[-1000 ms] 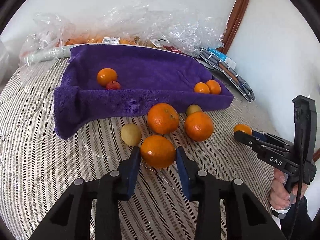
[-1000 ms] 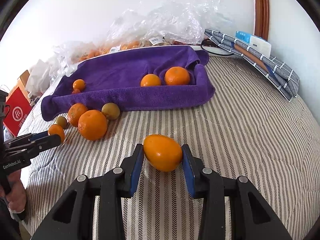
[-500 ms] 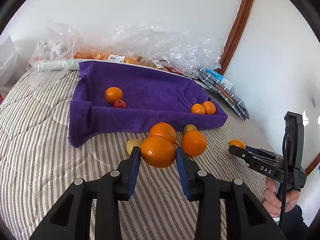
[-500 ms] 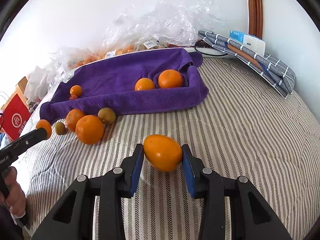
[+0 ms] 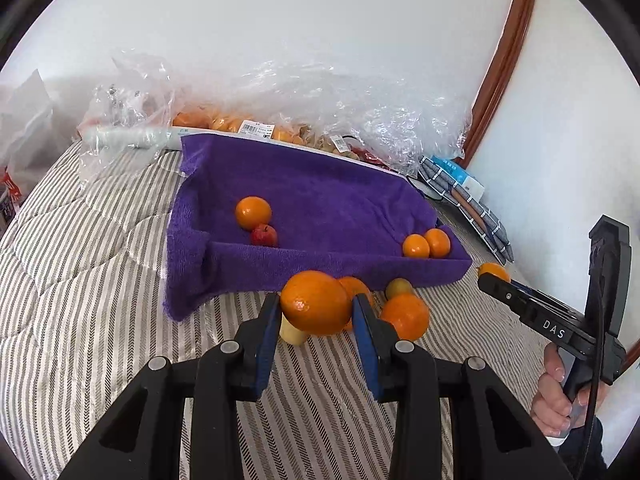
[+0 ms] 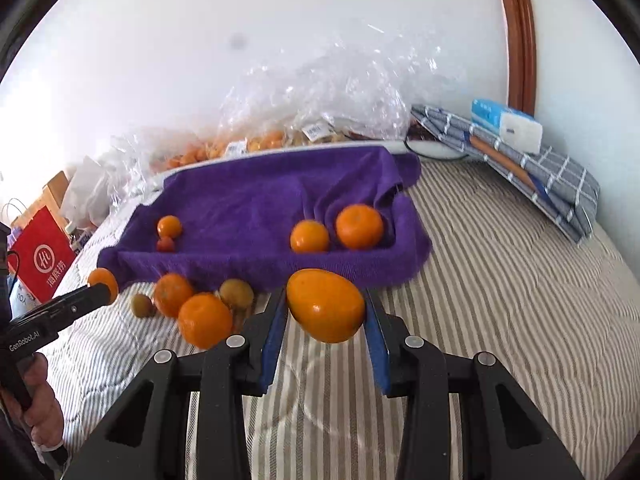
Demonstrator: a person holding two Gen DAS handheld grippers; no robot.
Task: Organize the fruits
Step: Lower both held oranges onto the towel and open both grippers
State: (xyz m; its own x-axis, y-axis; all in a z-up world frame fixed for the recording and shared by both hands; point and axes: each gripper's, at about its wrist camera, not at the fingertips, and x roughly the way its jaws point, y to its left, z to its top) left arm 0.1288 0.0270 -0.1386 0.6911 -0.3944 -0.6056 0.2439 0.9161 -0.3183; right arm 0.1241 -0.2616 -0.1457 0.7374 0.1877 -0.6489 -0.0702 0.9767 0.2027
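A striped bed point(image 5: 80, 312) fills both views, against a white wall. At its far side lies a heap of clear plastic bags point(image 5: 320, 108) with more fruit inside. In front of the bags sits a purple towel point(image 5: 320, 200), its edges turned up like a shallow tray. On the towel rest an orange with a small red fruit point(image 5: 264, 235) touching it on one side, and two oranges side by side in the opposite corner point(image 6: 336, 230).

Loose fruit lies on the bed just in front of the towel's near edge: oranges point(image 6: 205, 320) and small yellow-green fruits point(image 6: 237, 294).

The left gripper point(image 5: 316, 314) has its blue pads pressed on either side of a round orange point(image 5: 316, 302), held between the fingertips and clear of the bed, in front of the towel's near edge.

The right gripper point(image 6: 325, 316) likewise clamps an egg-shaped orange fruit point(image 6: 326, 305) between its pads, lifted off the bed, near the towel's right corner.

Each view shows the other gripper from the side, held by a hand point(image 5: 556, 396), with fruit at its tip.

A folded checked cloth point(image 6: 520, 164) lies by the wall with a blue-and-white packet point(image 6: 506, 124) on it.
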